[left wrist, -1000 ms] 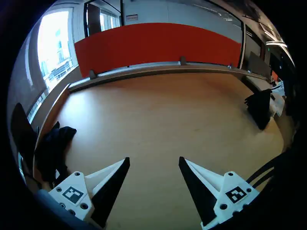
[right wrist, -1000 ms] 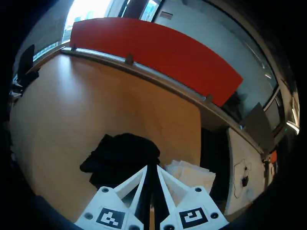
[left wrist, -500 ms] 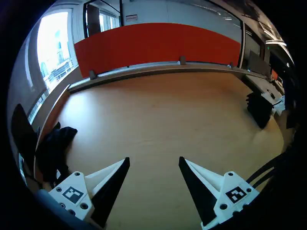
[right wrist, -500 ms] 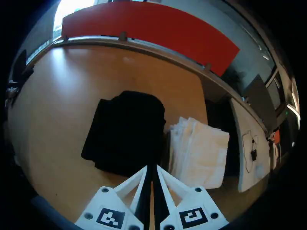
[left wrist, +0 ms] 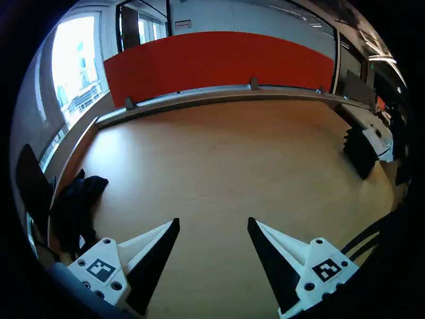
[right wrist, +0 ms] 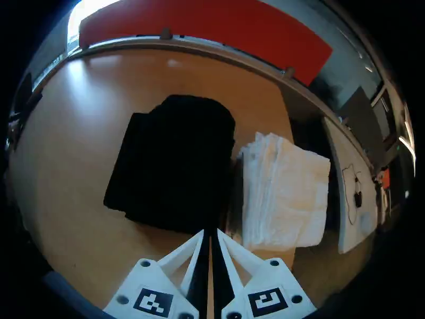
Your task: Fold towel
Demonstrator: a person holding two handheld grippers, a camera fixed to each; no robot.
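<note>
— Pale wooden tabletop [left wrist: 223,159] is stretching wide under both tools, with the long red partition panel [left wrist: 223,58] running behind it. Where are the towels sitting?

— The stack of folded black towels [right wrist: 175,165] is lying at the table's right end, just beside the stack of folded white towels [right wrist: 284,196]. A crumpled dark cloth [left wrist: 74,207] is bunching at the left edge, well apart from them. I'm guessing it is the next towel, though I cannot tell whether it is resting on the wood or hanging off.

— What is worrying you?

— The right gripper [right wrist: 211,234] is hovering over the near edge of the black stack, by the seam between the piles. Its fingers are pressed together with nothing showing between them. Dipping low, it could be snagging the top black layer and spoiling the fold, or nudging the white pile askew. The left gripper [left wrist: 212,220] is hanging spread wide above bare wood, holding nothing. If it is pinching that cloth by one corner, the rest may be sliding off the edge.
</note>
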